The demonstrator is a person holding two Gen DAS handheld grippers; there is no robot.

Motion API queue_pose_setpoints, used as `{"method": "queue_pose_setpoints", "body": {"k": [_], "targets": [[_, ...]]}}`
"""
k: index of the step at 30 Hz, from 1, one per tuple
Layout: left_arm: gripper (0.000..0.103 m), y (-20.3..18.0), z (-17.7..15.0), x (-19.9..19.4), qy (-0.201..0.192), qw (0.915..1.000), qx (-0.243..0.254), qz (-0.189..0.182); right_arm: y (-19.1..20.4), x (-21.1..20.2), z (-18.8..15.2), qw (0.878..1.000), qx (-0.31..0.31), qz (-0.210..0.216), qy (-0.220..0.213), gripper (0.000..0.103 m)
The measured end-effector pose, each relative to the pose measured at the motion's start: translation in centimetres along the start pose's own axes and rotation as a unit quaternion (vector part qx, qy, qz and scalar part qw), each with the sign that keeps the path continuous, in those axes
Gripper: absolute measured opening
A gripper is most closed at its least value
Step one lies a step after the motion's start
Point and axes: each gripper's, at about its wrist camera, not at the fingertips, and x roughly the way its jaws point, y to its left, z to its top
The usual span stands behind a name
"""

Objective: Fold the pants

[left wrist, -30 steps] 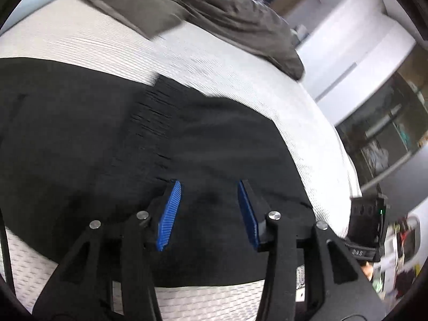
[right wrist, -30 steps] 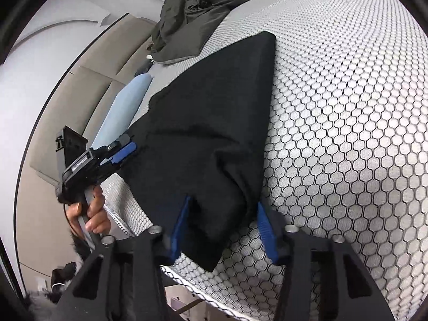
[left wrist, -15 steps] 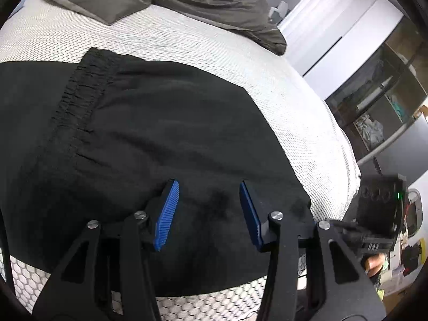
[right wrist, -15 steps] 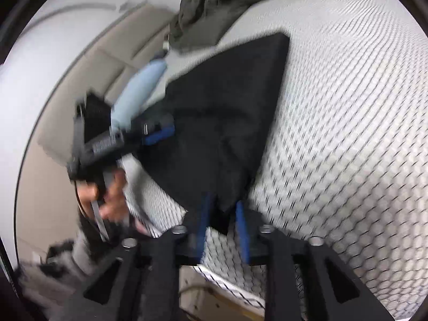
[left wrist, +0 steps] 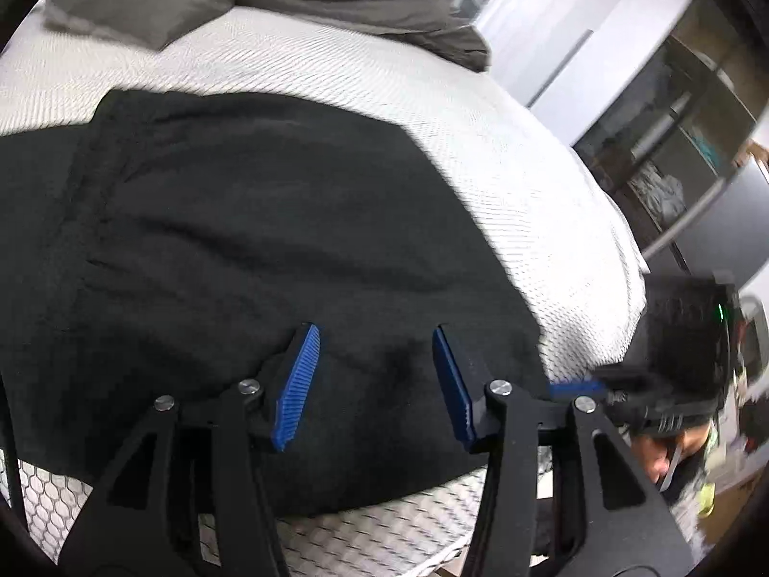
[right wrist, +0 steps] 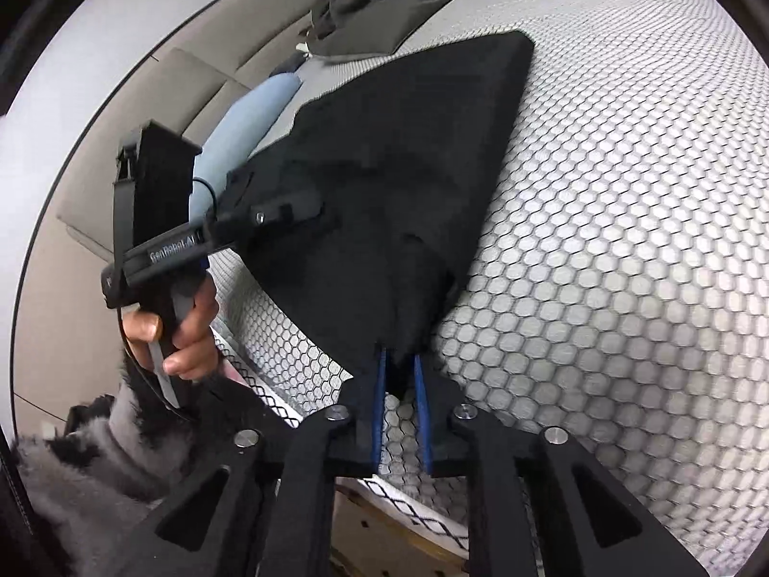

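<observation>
Only my right view shows the right tool [right wrist: 400, 375], just closing, pinching the pants [right wrist: 408, 182] corner; my left tool [left wrist: 372, 375] gapes empty above them.

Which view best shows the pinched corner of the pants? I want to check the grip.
The right wrist view: the right tool has just been closing, its pads pinching the black pants corner. The left wrist view shows only that tool's blue pad tip at the pants' edge.
</observation>
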Motion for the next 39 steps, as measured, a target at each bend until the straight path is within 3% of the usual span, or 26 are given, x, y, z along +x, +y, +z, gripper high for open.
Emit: {"method": "queue_pose_setpoints", "body": {"k": [3,5,8,11,13,17,18,19,23,25,26,28,31,33,36,38,39], "targets": [[0.046,-3.5,-1.0,0.3,0.005,0.9985,0.046,-0.028,-0.7,-2.0,0.9,0.999,0.025,0.001,-0.046,0.032],[0.048,-5.2,-1.5,1.5,0.019,0.997,0.068,-0.031,-1.8,-3.2,1.4,0.995,0.055,0.006,-0.083,0.035],[0.049,-6.8,-2.9,3.8,0.041,0.9946,0.095,-0.01,-3.0,-2.3,2.1,0.989,0.104,0.016,-0.101,0.036],[0.054,-8.7,-4.3,4.4,0.043,0.9837,0.172,0.027,-3.7,-1.1,2.9,0.986,0.127,0.016,-0.11,0.036],[0.054,-8.9,-4.9,4.3,0.04,0.9809,0.188,0.031,-3.5,-0.1,3.6,0.984,0.136,0.023,-0.111,0.037],[0.054,-8.3,-4.7,3.4,0.04,0.9855,0.165,0.007,-3.4,1.8,4.7,0.986,0.133,0.013,-0.099,0.035],[0.054,-8.1,-4.6,3.2,0.041,0.9869,0.156,0.0,-3.4,1.8,4.7,0.987,0.124,0.004,-0.104,0.021],[0.054,-8.2,-4.4,3.2,0.043,0.9876,0.151,-0.004,-3.6,1.5,4.5,0.988,0.115,-0.003,-0.106,0.015],[0.054,-8.2,-4.4,3.6,0.05,0.9875,0.149,-0.004,-3.4,-0.2,4.4,0.981,0.118,-0.018,-0.152,0.014],[0.054,-7.9,-4.1,3.4,0.047,0.9893,0.138,-0.01,-3.5,-1.3,4.5,0.976,0.12,-0.07,-0.166,0.017],[0.054,-7.7,-3.9,3.1,0.045,0.9905,0.128,-0.021,-3.8,-1.7,4.5,0.977,0.128,-0.061,-0.161,0.02],[0.054,-6.6,-3.4,2.3,0.039,0.9927,0.104,-0.046,-4.4,-2.2,3.7,0.979,0.148,-0.007,-0.14,0.036],[0.054,-5.3,-2.3,1.2,0.012,0.9958,0.074,-0.052,-3.4,-2.3,2.7,0.985,0.123,0.023,-0.121,0.039],[0.054,-4.0,-1.7,0.5,-0.011,0.9977,0.052,-0.041,-2.2,-1.9,2.3,0.99,0.099,0.022,-0.1,0.039],[0.054,-2.4,-0.7,0.6,-0.016,0.9993,0.016,-0.031,-1.6,0.6,2.1,0.994,0.087,0.014,-0.059,0.039],[0.054,-1.6,-0.2,0.6,-0.015,0.9996,-0.003,-0.025,-1.3,1.7,2.0,0.995,0.083,0.019,-0.049,0.028],[0.054,-1.2,-0.1,0.7,-0.013,0.9996,-0.012,-0.024,-1.1,1.8,1.8,0.996,0.078,0.01,-0.05,0.014]]}}
